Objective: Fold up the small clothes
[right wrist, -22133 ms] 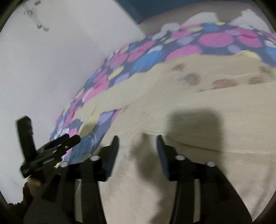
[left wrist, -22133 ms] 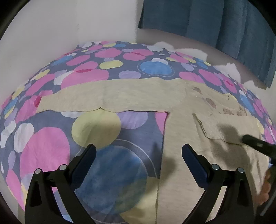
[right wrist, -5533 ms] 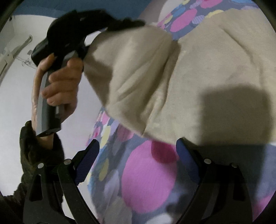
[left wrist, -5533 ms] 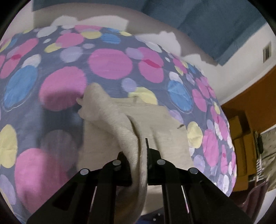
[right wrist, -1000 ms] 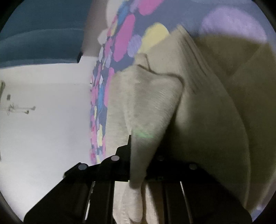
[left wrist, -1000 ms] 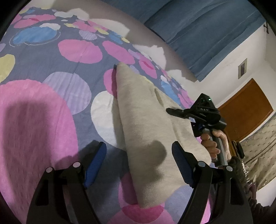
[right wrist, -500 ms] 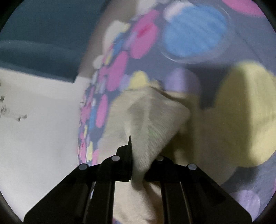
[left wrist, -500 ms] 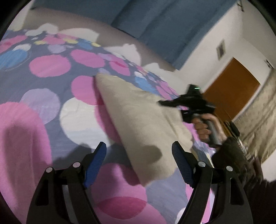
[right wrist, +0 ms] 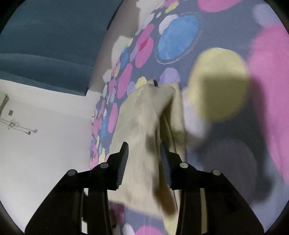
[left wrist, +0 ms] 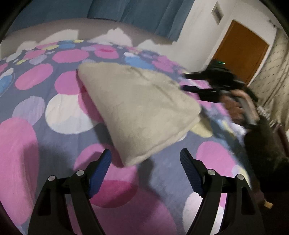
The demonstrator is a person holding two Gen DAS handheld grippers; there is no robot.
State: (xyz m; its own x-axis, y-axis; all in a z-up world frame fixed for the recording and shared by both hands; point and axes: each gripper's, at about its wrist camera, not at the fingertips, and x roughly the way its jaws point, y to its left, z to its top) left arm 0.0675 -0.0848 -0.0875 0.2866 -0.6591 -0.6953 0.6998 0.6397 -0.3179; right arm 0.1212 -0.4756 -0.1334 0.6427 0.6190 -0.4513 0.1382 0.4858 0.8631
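A folded beige garment (left wrist: 137, 110) lies on the spotted bedspread (left wrist: 36, 115). My left gripper (left wrist: 145, 162) hangs open just short of the garment's near corner, nothing between its fingers. In the left wrist view my right gripper (left wrist: 184, 82) shows blurred at the garment's far right edge, held by a hand (left wrist: 234, 106). In the right wrist view the right gripper (right wrist: 143, 153) has its jaws opening, and the beige garment (right wrist: 144, 123) runs loosely between them with the pads apart from the cloth.
Blue curtains (left wrist: 137, 14) hang behind the bed. A brown door (left wrist: 240, 48) stands at the far right. A white wall (right wrist: 36, 153) borders the bed in the right wrist view. A dark sleeve (left wrist: 261, 144) reaches in from the right.
The right gripper, shut on a pinch of the garment before, has parted its jaws and pulled back along the cloth. The left gripper has swung and rolled, staying open.
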